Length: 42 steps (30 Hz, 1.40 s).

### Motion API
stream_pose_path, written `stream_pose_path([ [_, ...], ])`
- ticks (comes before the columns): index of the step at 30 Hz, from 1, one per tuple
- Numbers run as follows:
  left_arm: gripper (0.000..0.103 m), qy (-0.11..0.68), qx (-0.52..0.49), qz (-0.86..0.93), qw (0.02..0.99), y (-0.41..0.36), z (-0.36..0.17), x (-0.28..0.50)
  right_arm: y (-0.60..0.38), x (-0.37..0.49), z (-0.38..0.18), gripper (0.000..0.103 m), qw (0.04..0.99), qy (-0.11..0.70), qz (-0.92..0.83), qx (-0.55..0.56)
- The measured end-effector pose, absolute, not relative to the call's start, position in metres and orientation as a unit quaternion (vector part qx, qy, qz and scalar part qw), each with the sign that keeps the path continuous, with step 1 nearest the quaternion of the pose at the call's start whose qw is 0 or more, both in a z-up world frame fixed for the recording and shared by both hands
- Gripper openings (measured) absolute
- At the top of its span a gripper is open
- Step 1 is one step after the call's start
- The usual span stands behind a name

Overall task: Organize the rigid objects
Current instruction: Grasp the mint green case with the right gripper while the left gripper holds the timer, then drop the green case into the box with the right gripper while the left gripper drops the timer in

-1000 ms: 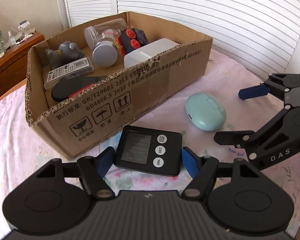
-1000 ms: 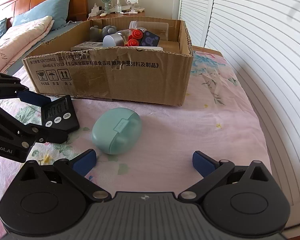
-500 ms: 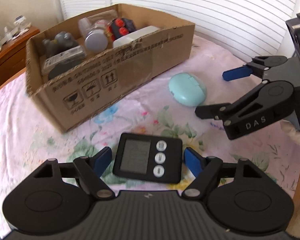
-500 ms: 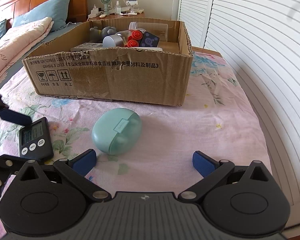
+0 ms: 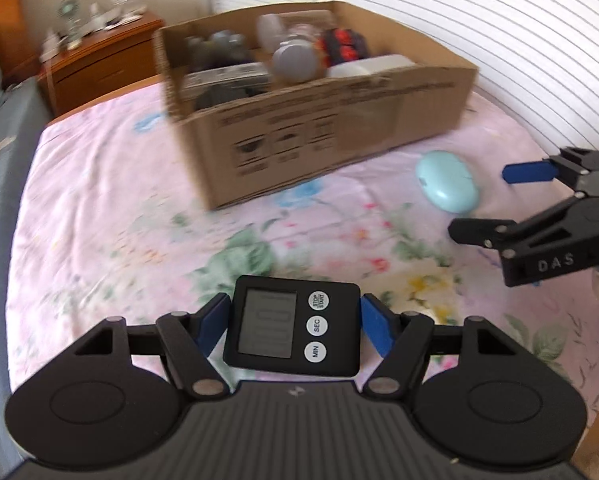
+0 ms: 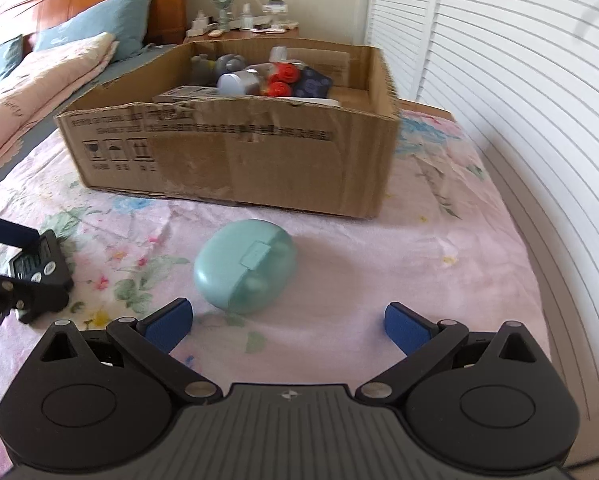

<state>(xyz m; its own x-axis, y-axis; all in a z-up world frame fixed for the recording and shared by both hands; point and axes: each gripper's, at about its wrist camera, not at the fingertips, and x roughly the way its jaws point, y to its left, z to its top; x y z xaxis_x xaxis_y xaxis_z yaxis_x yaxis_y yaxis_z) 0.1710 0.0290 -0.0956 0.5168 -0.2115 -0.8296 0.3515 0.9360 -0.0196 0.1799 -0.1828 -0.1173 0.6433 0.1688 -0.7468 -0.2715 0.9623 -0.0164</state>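
Observation:
A black digital timer (image 5: 267, 328) with three white buttons sits between the blue pads of my left gripper (image 5: 295, 324). The jaws are closing, and both pads touch its sides. In the right wrist view the timer (image 6: 39, 268) shows at the far left, just above the floral sheet. A teal oval case (image 6: 243, 266) lies on the sheet, just ahead of my right gripper (image 6: 287, 322), which is open with nothing between its fingers. The left wrist view also shows the case (image 5: 447, 186) beside the right gripper (image 5: 485, 200). Behind them stands an open cardboard box (image 6: 235, 160) with several objects inside.
A pink floral sheet (image 5: 119, 220) covers the surface. Pillows (image 6: 79, 28) and a wooden headboard lie at the left, and a wooden nightstand (image 5: 99, 64) with small items stands behind the box. White louvered doors (image 6: 519, 80) run along the right.
My left gripper has pulled back from the box with the timer between its pads; the pads spread a little, then came in onto the timer's sides. The right gripper and the teal case stayed put.

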Motion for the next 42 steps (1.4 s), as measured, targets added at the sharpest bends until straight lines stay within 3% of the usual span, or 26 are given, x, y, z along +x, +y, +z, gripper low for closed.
stream_pose_path([
  [14, 0.07, 0.46, 0.069, -0.153, 0.872, 0.041, -0.095, 0.17, -0.133, 0.19, -0.115, 0.1, 0.893, 0.392, 0.203, -0.083],
  [19, 0.07, 0.457, 0.076, -0.165, 0.871, 0.042, -0.096, 0.169, -0.144, 0.193, -0.109, 0.08, 0.901, 0.391, 0.178, -0.062],
  [27, 0.071, 0.453, 0.09, -0.188, 0.867, 0.042, -0.096, 0.17, -0.136, 0.191, -0.109, 0.07, 0.907, 0.389, 0.145, -0.076],
  [30, 0.07, 0.455, 0.094, -0.195, 0.864, 0.042, -0.096, 0.171, -0.137, 0.191, -0.107, 0.059, 0.906, 0.391, 0.144, -0.075],
  [42, 0.069, 0.461, 0.111, -0.214, 0.854, 0.042, -0.086, 0.166, -0.144, 0.182, -0.098, 0.059, 0.894, 0.405, 0.16, -0.102],
])
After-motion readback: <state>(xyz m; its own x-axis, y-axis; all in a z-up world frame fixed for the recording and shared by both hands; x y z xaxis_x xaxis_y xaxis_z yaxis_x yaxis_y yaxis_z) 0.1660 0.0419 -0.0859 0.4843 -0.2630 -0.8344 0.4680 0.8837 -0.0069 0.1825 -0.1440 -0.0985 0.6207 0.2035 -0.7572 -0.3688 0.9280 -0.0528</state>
